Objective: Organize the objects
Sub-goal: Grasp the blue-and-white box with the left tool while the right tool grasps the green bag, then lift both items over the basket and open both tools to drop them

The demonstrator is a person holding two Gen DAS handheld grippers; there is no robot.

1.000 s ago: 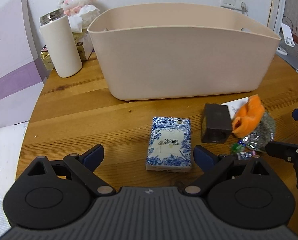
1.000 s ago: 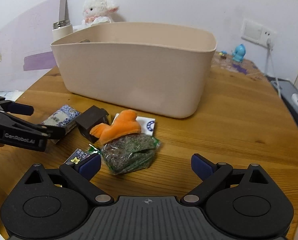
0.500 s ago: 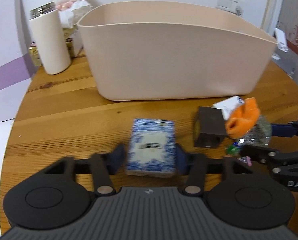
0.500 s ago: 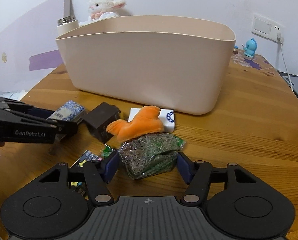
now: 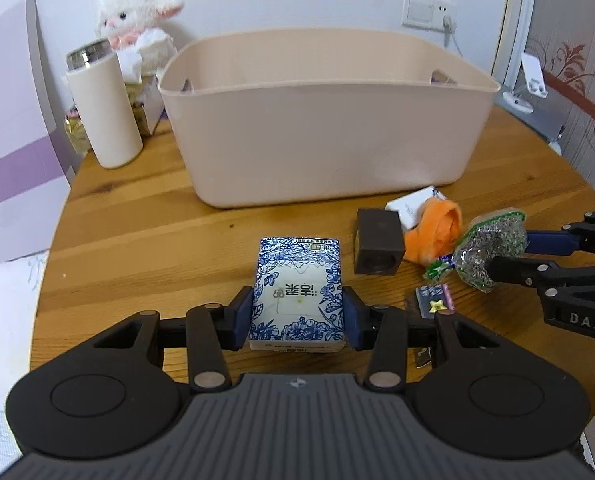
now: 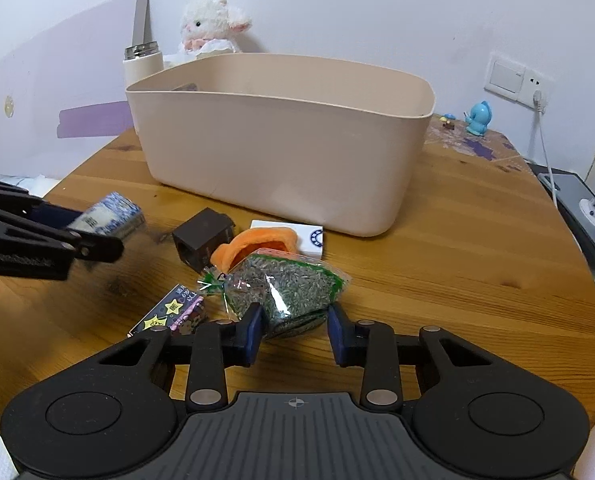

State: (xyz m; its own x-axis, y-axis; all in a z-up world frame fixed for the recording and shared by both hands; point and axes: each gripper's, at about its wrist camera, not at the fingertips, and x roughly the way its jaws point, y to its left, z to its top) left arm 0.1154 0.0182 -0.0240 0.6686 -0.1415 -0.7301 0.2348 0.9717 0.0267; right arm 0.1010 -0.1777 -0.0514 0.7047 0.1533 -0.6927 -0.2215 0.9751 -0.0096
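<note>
Blue-white box (image 5: 297, 292) | clamped in left gripper (image 5: 297, 316), long axis toward beige bin (image 5: 325, 120) at upper centre | right gripper (image 6: 295, 330) pinching seed bag (image 6: 285, 292), also below bin

Left gripper (image 5: 298, 315): wide open a second ago, its blue pads now press both sides of the blue-and-white floral paper box (image 5: 297, 294).
Floral box: no longer flat on the round wooden table (image 5: 145, 240); its front end tips up, clear of the wood.
Right gripper (image 6: 295, 330): open before, now closed in on the clear plastic bag of grey-green seeds (image 6: 285, 290).
Seed bag: lifted up off the tabletop.
</note>
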